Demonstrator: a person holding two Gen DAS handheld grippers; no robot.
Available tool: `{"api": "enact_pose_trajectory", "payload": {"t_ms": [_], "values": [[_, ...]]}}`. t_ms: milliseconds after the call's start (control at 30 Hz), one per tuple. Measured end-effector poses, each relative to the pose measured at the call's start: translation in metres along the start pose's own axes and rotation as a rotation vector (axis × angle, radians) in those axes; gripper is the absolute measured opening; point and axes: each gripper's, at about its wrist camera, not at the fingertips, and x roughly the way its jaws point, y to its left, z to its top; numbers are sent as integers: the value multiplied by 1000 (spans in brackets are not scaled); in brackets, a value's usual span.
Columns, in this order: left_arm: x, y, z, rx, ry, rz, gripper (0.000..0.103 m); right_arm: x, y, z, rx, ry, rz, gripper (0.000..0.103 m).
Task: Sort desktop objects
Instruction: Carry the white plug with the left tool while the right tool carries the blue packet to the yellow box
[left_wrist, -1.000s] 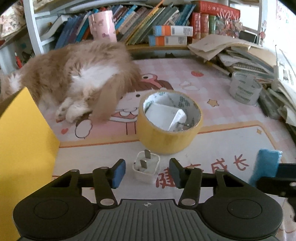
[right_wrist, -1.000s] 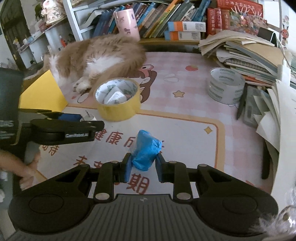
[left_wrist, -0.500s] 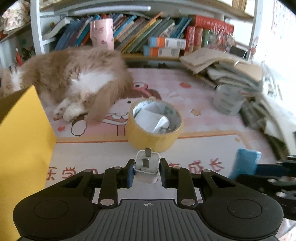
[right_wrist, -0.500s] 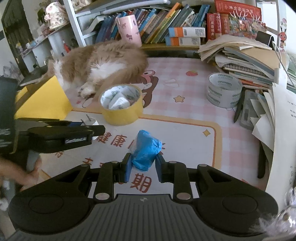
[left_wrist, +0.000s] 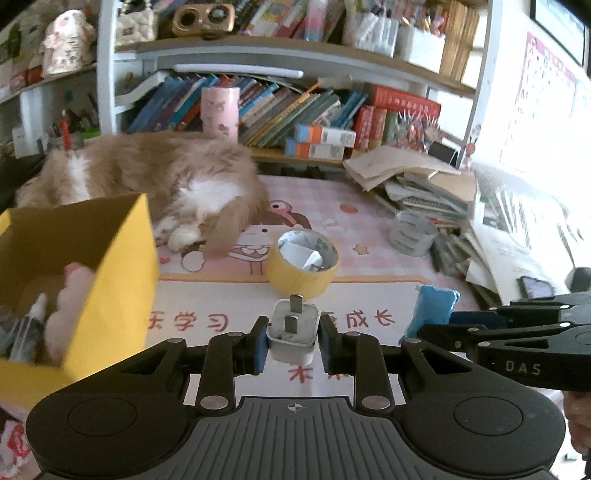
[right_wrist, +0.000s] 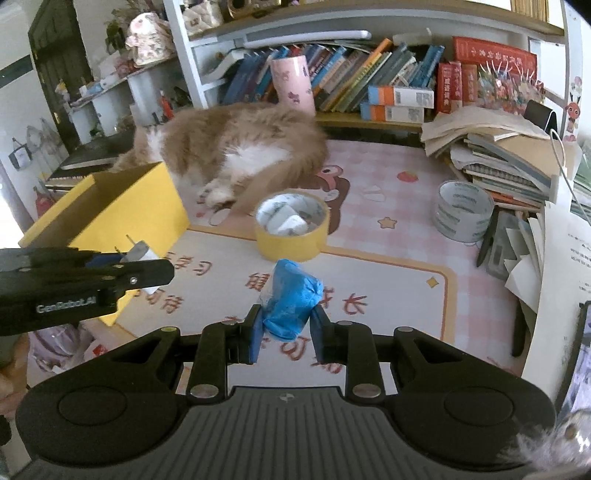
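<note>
The left gripper (left_wrist: 293, 341) is clamped on a white plug adapter (left_wrist: 293, 330), one blue pad pressing each side, its two metal prongs pointing up and forward. The adapter is lifted clear of the desk mat (left_wrist: 229, 299), and the gripper is held level, just right of the open yellow box (left_wrist: 110, 273), which already has a few small items inside. The right gripper (right_wrist: 287, 332) is closed on a crumpled blue packet (right_wrist: 291, 299), squeezed between its pads and raised above the mat; it points toward the yellow tape roll (right_wrist: 291, 230), which lies flat on the mat with a white object in its core. A clear tape roll (right_wrist: 463, 210) sits further right beside a stack of papers (right_wrist: 498, 155). An orange-and-white cat (right_wrist: 236, 147) lies behind the box, in front of the bookshelf (right_wrist: 369, 85).
</note>
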Motion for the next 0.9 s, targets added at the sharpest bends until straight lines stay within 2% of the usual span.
{"api": "enact_pose_trajectory", "payload": {"t_ms": [233,900], "values": [[-39,24,-15,-47,-18,-19,26,-16,35,-9,-10,2,14,25],[-115,79,-68,-19,-9,-97,26,-39,141,-56,-18,22,-27,25]]}}
